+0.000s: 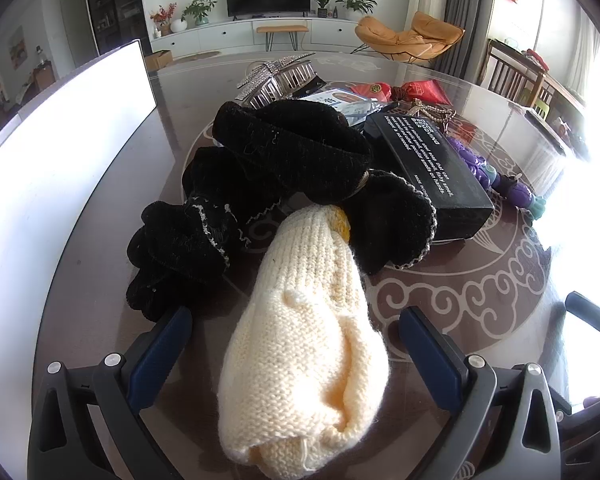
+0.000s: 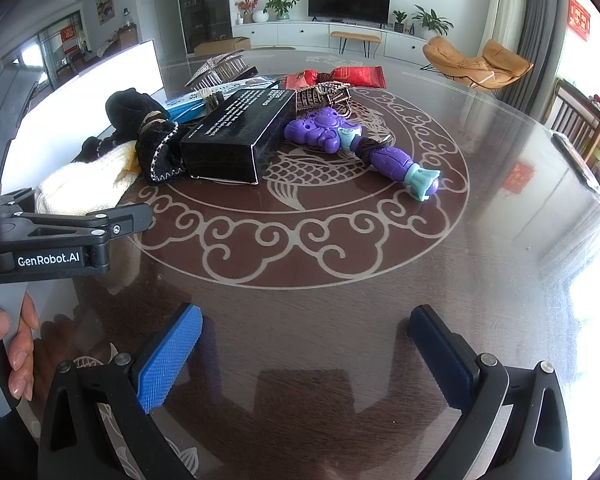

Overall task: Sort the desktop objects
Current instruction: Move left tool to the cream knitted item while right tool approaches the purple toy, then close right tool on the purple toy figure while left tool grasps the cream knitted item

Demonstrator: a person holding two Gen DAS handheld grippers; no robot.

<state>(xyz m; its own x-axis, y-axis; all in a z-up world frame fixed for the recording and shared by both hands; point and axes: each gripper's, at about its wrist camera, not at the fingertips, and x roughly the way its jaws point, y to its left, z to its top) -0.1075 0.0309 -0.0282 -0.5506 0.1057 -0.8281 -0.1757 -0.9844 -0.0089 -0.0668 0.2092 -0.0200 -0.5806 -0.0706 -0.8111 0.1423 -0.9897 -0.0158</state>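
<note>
A cream knitted piece [image 1: 304, 340] lies between the fingers of my left gripper [image 1: 296, 348], which stands open around it without pressing it. Beyond it lie black scrunchies [image 1: 276, 176] and a black box [image 1: 428, 164]. In the right wrist view my right gripper [image 2: 306, 344] is open over bare table, with nothing between its fingers. Ahead of it lie the black box [image 2: 240, 136], a purple toy [image 2: 352, 144], the cream knit [image 2: 84, 188] and a black scrunchie [image 2: 140, 120].
A white panel [image 1: 60, 152] stands along the left of the round glass-topped table [image 2: 340, 280]. Red snack packets [image 2: 340, 76], a rhinestone hair comb [image 2: 220, 66], a blue packet [image 2: 204, 98] and a beaded clip [image 2: 324, 94] lie at the back. A hand [image 2: 8, 344] holds the left gripper's handle.
</note>
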